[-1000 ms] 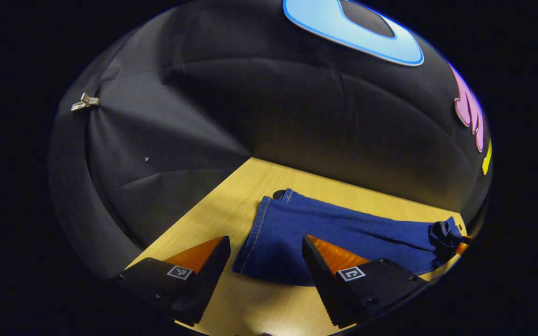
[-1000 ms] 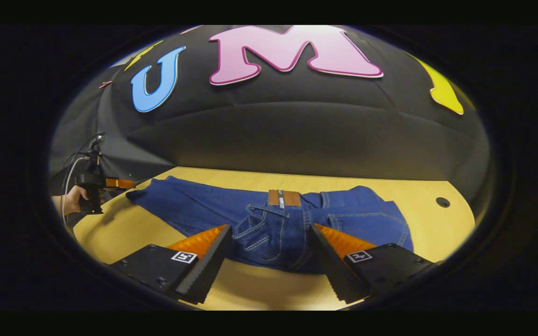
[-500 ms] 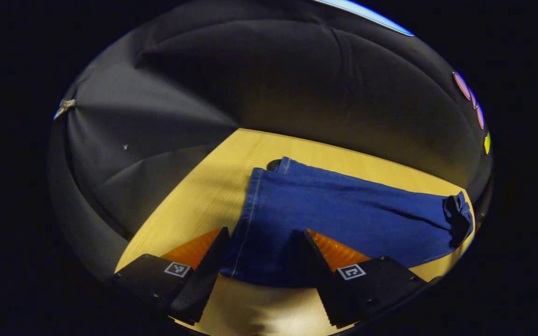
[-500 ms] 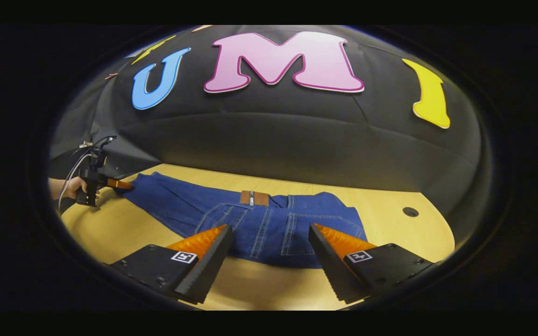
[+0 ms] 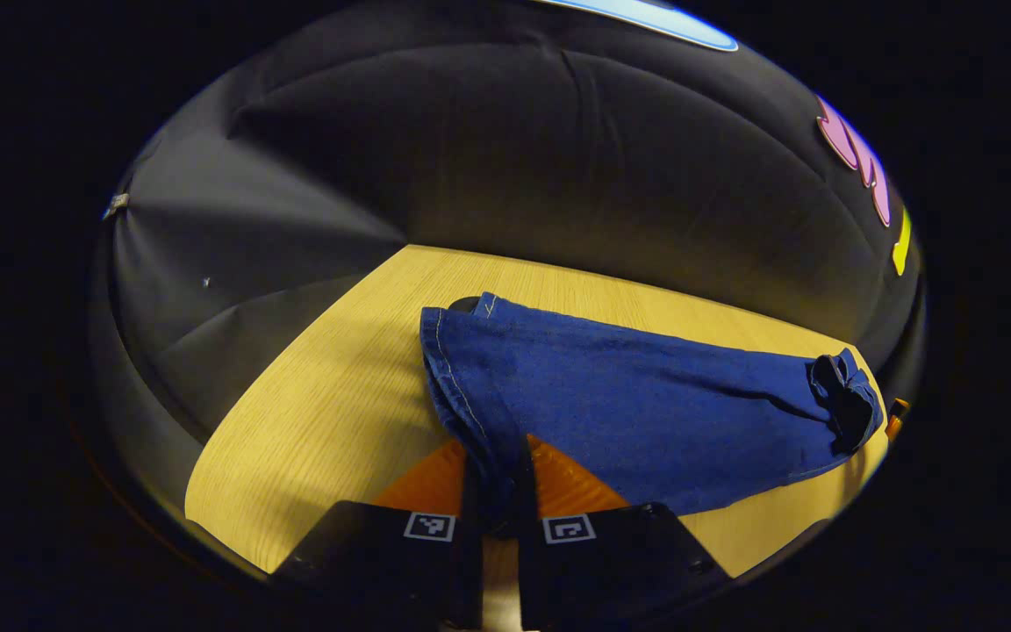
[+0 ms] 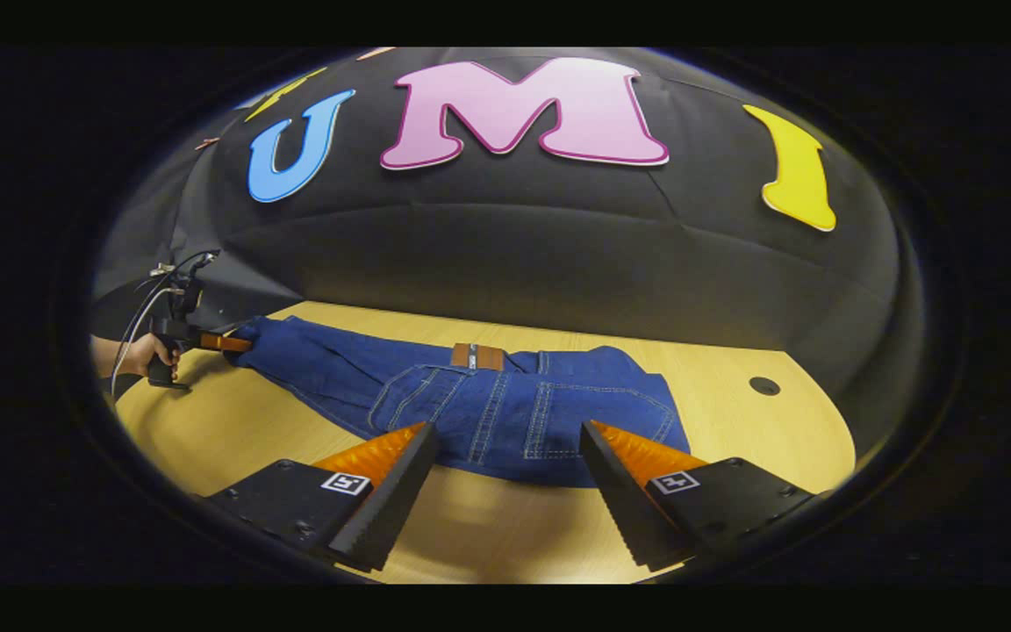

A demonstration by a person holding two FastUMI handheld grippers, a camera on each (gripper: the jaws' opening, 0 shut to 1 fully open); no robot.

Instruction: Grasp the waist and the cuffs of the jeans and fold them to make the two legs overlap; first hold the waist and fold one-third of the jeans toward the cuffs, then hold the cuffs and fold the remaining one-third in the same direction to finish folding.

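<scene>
Blue jeans lie flat on the wooden table, waist and back pockets toward the right gripper, legs running away to the left. In the left gripper view the leg stretches to the right and its cuff is bunched up between the fingers. My left gripper is shut on that cuff. In the right gripper view the left gripper shows far left, held by a hand. My right gripper stands open just in front of the waist edge, with nothing between its fingers.
A brown leather patch marks the waistband's far edge. A small round hole sits in the tabletop at the right. The black cloth wall closes off the back of the table.
My left gripper has closed on the near cuff, pinching and lifting its edge. The right gripper has stayed open near the waist, hardly moving in the last half second.
</scene>
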